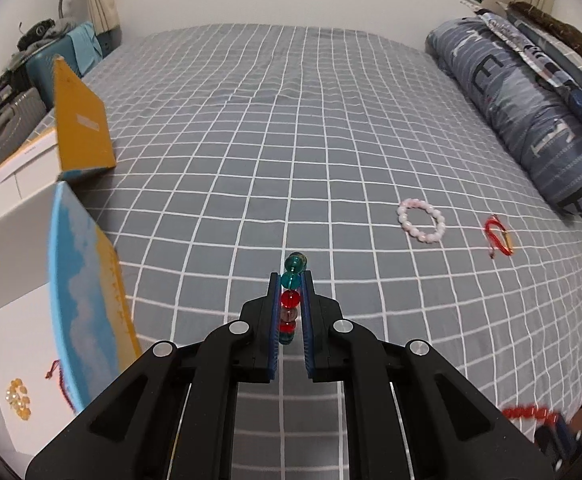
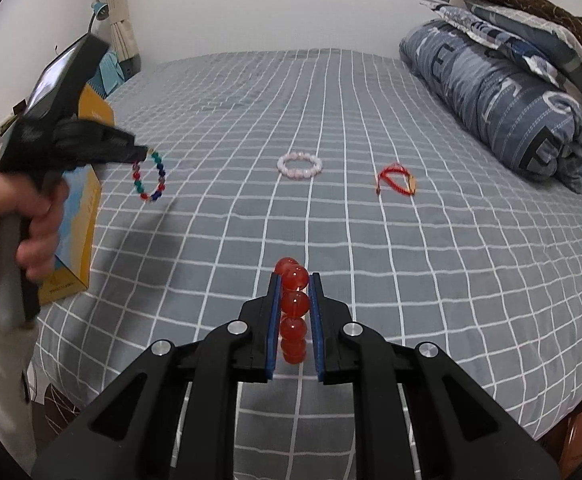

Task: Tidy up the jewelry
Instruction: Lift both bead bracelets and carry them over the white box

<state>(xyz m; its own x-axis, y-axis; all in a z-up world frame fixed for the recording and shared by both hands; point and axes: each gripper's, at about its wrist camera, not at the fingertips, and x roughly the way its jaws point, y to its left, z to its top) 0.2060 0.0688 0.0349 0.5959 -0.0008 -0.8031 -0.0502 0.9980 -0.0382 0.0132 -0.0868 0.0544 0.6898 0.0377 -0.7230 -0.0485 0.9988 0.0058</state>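
My left gripper (image 1: 289,278) is shut on a multicoloured bead bracelet (image 1: 291,300) of teal, red and clear beads. In the right wrist view that same gripper (image 2: 147,153) hangs at the left, with the multicoloured bracelet (image 2: 149,178) dangling from its tip above the bed. My right gripper (image 2: 294,276) is shut on a red bead bracelet (image 2: 293,312); a blurred stretch of the red bracelet (image 1: 529,414) shows at the lower right of the left wrist view. A pink bead bracelet (image 2: 300,165) and a red cord bracelet (image 2: 396,179) lie on the grey checked bedsheet (image 2: 331,220).
An open white box (image 1: 15,340) with a blue and yellow lid (image 1: 87,296) stands at the bed's left edge, holding a yellow bead bracelet (image 1: 18,398) and a dark red cord. A yellow box (image 1: 81,120) stands behind it. Folded blue bedding (image 2: 503,96) lies along the right side.
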